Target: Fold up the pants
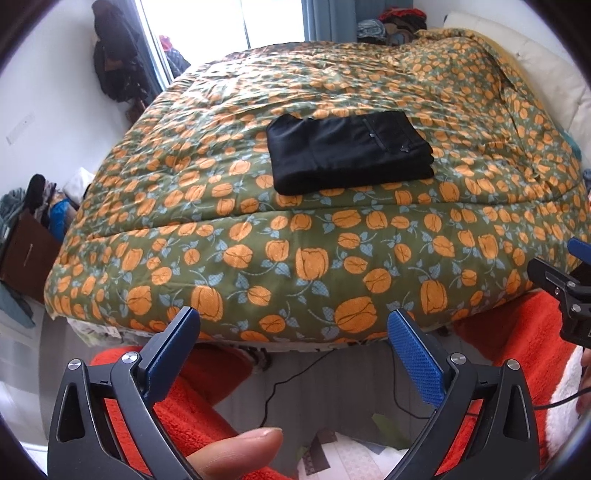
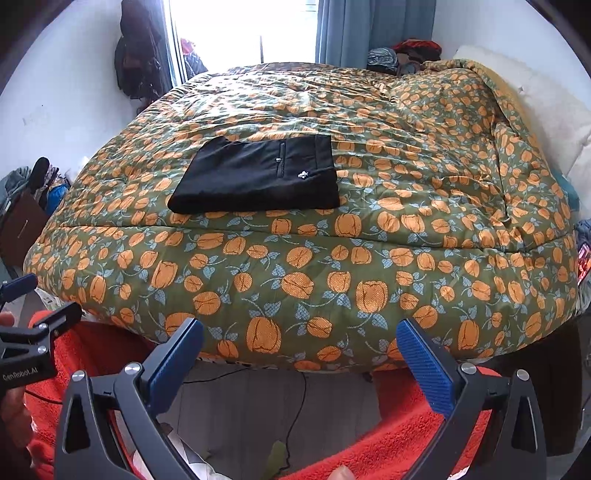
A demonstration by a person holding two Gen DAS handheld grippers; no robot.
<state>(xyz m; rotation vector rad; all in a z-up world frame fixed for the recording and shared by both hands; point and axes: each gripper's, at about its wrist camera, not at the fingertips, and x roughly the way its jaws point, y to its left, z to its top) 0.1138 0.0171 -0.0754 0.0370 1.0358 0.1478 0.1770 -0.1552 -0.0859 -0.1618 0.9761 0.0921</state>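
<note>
Black pants [image 1: 349, 153] folded flat on the orange-flowered green quilt [image 1: 295, 236], bright window [image 1: 273, 20] and blue curtain [image 2: 373, 29] beyond the quilt, left gripper [image 1: 293, 325] and right gripper [image 2: 300, 336] spread wide, empty, short of the quilt's near edge

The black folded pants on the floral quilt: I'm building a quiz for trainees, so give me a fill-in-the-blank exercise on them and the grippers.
1. The black folded pants lie on a green quilt printed with ____ flowers.
2. The left gripper and the right gripper both have their jaws ____.
3. Each gripper's finger pads are coloured ____.

Missing words: orange; open; blue
</note>
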